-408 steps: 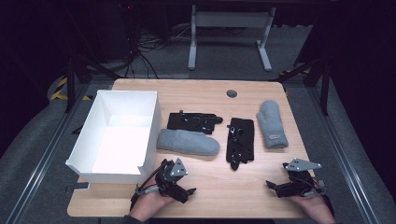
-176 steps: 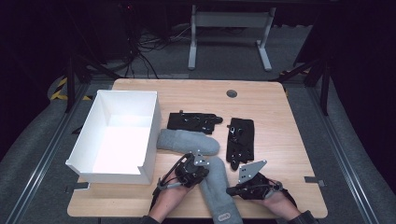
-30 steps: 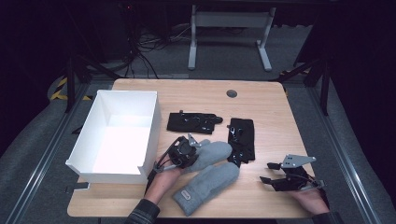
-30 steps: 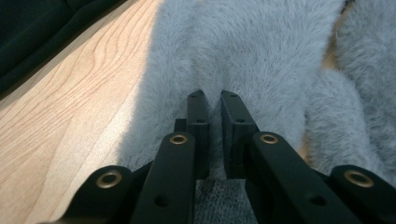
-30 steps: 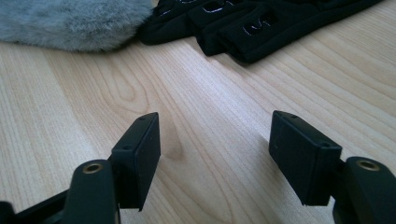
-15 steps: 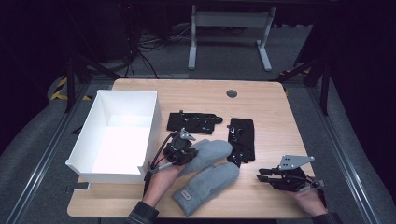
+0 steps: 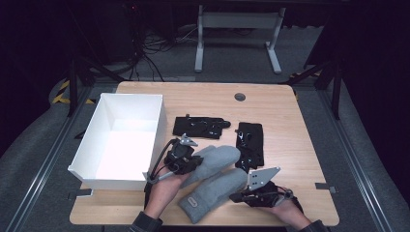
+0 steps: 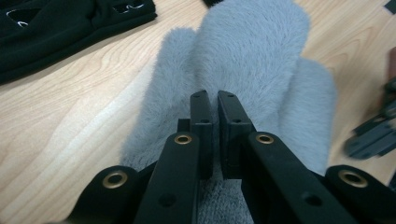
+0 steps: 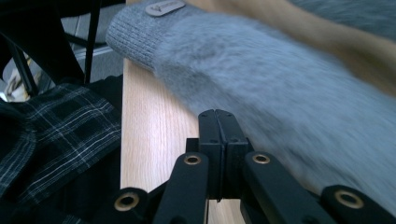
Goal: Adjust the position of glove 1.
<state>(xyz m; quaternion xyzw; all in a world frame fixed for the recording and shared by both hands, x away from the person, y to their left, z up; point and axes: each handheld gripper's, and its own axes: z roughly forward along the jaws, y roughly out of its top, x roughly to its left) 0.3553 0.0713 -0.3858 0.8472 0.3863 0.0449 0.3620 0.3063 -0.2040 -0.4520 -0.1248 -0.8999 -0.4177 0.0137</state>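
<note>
With left gripper (image 7: 189, 159) clamped on the upper grey mitten (image 7: 217, 159), which overlaps the lower mitten (image 7: 217, 191) beside the white box (image 7: 123, 140), lift slow; right gripper (image 7: 239, 197), jaws just closed, empty, should pin the lower one.

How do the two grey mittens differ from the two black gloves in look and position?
The grey mittens are thick, fuzzy and fingerless, while the black gloves are thin and flat. The mittens overlap each other near the table's front edge; the black gloves lie apart, farther back. The left gripper is at one mitten; no gripper touches the black gloves. All four rest on the wooden table.
</note>
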